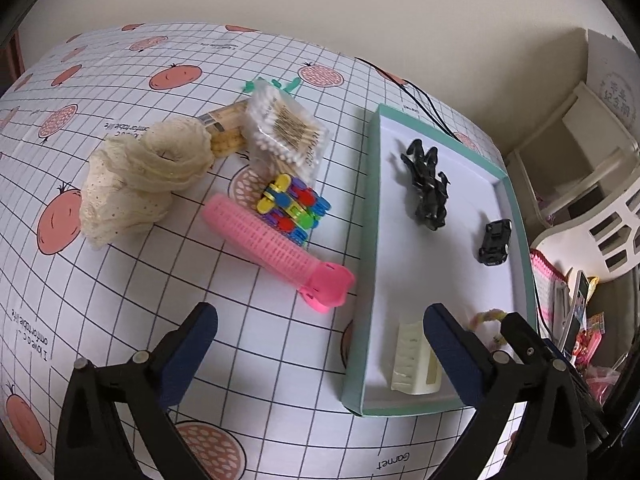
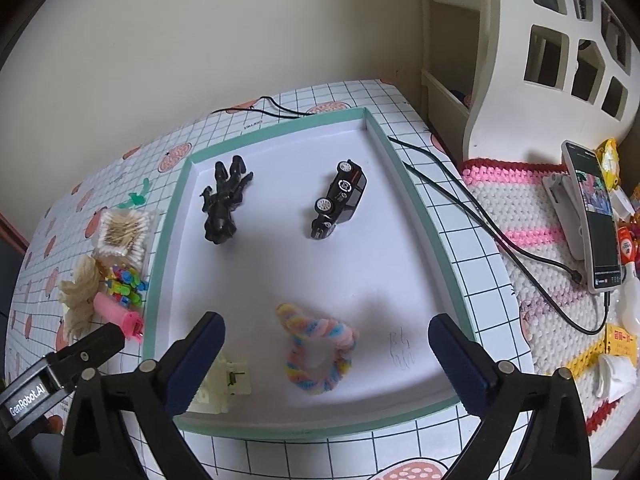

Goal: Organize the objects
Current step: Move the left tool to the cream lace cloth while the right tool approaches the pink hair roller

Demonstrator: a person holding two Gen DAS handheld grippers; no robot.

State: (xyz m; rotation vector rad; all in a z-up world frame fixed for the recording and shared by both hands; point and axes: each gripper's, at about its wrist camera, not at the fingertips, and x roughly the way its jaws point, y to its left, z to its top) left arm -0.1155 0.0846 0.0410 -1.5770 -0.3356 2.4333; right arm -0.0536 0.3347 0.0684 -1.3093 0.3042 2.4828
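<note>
Both my grippers gape wide and hold nothing: the left gripper [image 1: 320, 336] hangs over the tray's [image 2: 168, 216] near-left rim, the right gripper [image 2: 326, 344] over its near end. In the tray, nearest me, lie a cream clip [image 2: 224, 384] and a pastel loop [image 2: 320, 350]; farther, a black figure [image 2: 222, 204] and toy car [image 2: 340, 200]. Left of it, on the cloth [image 1: 248, 360]: pink roller [image 1: 272, 246], colourful clips [image 1: 294, 208], lace [image 1: 148, 176], swabs [image 1: 286, 130].

I am seeing open floor in the middle of the tray [image 2: 416, 216], between the black figure [image 2: 224, 204], toy car [image 2: 340, 200] and pastel ring [image 2: 320, 354]. Left of its wall, the pink roller [image 1: 276, 246] and clips [image 1: 294, 208] are crowding the tablecloth [image 1: 240, 360] (nearer me it is lying bare).
</note>
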